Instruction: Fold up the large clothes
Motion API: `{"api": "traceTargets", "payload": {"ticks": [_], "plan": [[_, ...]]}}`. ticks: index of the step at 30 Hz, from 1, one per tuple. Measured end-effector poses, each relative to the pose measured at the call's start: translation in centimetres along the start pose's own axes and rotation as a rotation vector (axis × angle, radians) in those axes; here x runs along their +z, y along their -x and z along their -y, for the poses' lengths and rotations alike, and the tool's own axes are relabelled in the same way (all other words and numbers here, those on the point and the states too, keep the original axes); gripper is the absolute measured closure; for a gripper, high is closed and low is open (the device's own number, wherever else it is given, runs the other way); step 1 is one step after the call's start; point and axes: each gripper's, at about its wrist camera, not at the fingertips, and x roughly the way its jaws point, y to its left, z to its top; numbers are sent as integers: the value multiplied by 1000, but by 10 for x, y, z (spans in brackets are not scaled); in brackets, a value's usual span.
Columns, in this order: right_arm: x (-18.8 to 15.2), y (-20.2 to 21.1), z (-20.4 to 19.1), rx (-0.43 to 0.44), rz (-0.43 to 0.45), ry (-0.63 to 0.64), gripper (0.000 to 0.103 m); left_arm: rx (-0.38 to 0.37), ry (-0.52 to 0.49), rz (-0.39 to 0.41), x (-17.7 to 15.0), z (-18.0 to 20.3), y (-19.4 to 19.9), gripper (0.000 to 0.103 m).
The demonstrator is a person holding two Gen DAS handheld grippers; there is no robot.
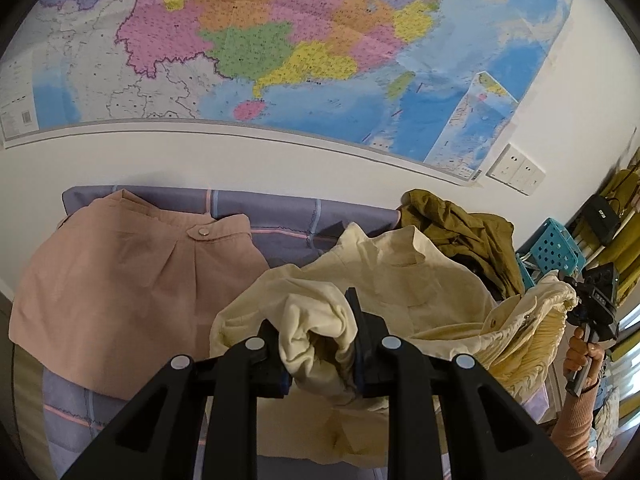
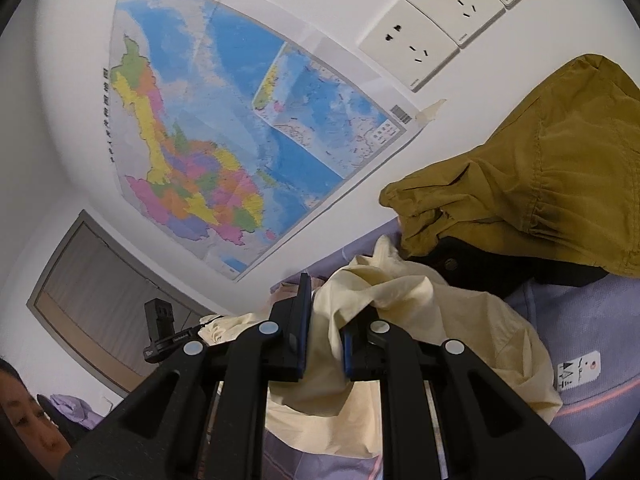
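Note:
A cream-coloured garment [image 1: 404,292] hangs bunched between both grippers over the bed. My left gripper [image 1: 316,344] is shut on a rolled wad of its fabric. In the left wrist view the right gripper [image 1: 576,300] shows at the far right, clamping the garment's pleated edge, with a hand on its handle. In the right wrist view my right gripper [image 2: 324,336] is shut on a fold of the same cream cloth [image 2: 400,304], which drapes down under the fingers. The left gripper's body [image 2: 160,336] appears small at the left there.
A pink skirt [image 1: 132,292] lies flat on the lilac checked bedsheet [image 1: 280,212] at left. An olive jacket [image 1: 464,228] is heaped at the back right, over a dark garment [image 2: 480,276]. A wall map [image 1: 256,48] and sockets [image 1: 516,168] are behind; a blue basket [image 1: 556,248] stands right.

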Motion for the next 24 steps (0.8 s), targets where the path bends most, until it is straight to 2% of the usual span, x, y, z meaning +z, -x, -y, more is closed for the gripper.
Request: {"api": "traceTargets", "payload": {"ticks": [8,24], "plan": [[8,-11,12,-19,-8,-27,90,28,1,-16,10,-2,-17,83],[24,-43,47,-93,-33,-105,90,108,9,-97,35,-14,-77,82]]}}
